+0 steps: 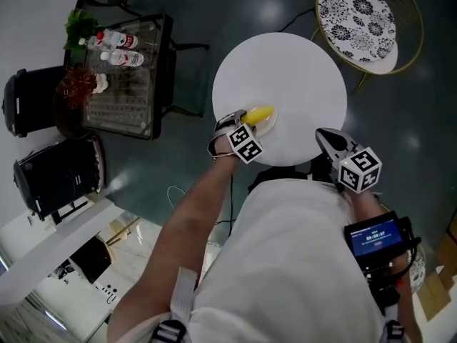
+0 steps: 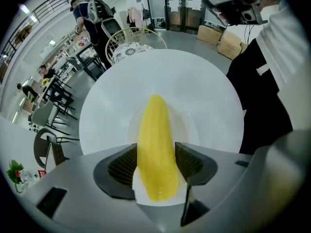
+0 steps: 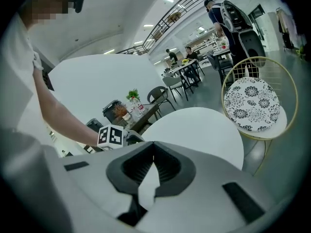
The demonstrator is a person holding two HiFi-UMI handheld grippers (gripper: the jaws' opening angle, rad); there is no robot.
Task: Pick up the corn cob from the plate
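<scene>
A yellow corn cob (image 1: 260, 113) lies on a white plate (image 1: 273, 125) at the near left of the round white table (image 1: 300, 70). My left gripper (image 1: 246, 118) points steeply down over the cob's near end. In the left gripper view the cob (image 2: 155, 130) runs lengthwise between the wide-apart jaws of my left gripper (image 2: 155, 148). It rests on the plate (image 2: 189, 125), and the pads (image 2: 121, 165) flank it without squeezing. My right gripper (image 1: 325, 136) hovers at the table's near right edge, away from the plate. In its own view my right gripper (image 3: 153, 148) has its jaw tips together with nothing between them.
A gold-wire chair with a patterned cushion (image 1: 355, 9) stands beyond the table at the right. A dark side table with bottles (image 1: 128, 70) and black bins (image 1: 28, 98) are to the left. The person's torso (image 1: 285, 263) is close to the table's near edge.
</scene>
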